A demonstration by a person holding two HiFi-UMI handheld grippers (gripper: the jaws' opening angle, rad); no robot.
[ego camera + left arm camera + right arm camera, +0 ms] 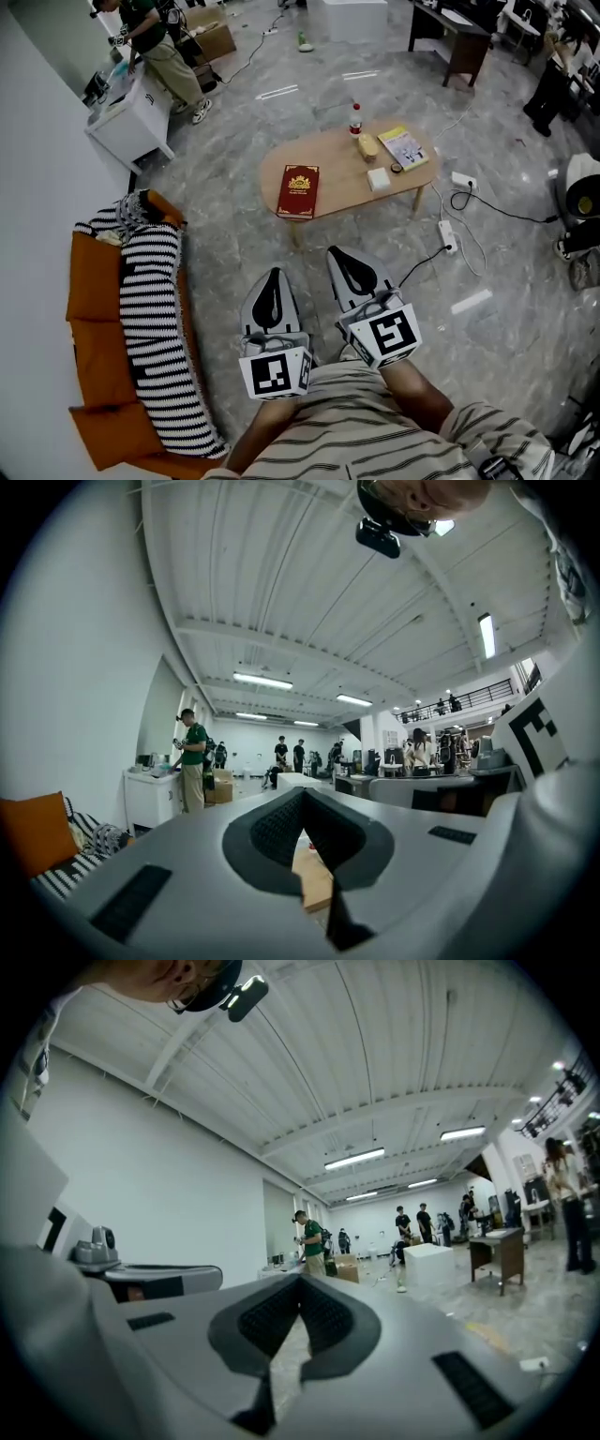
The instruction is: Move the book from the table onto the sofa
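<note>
A dark red book point(299, 191) with a gold emblem lies flat on the left end of a low oval wooden table point(333, 164). An orange sofa point(94, 309) with a black-and-white striped throw point(155, 328) stands at the left. My left gripper point(272, 284) and right gripper point(347, 260) are held side by side in front of me, short of the table, both shut with nothing between the jaws. In the left gripper view the shut jaws point(302, 829) point level toward the table edge point(314, 878). The right gripper point(298, 1299) also points level across the room.
A bottle point(355, 119), a yellow booklet point(404, 147) and small items sit on the table's right end. A power strip and cables point(448, 234) lie on the floor to the right. A person point(159, 47) stands by a white cabinet point(131, 117) at the back left.
</note>
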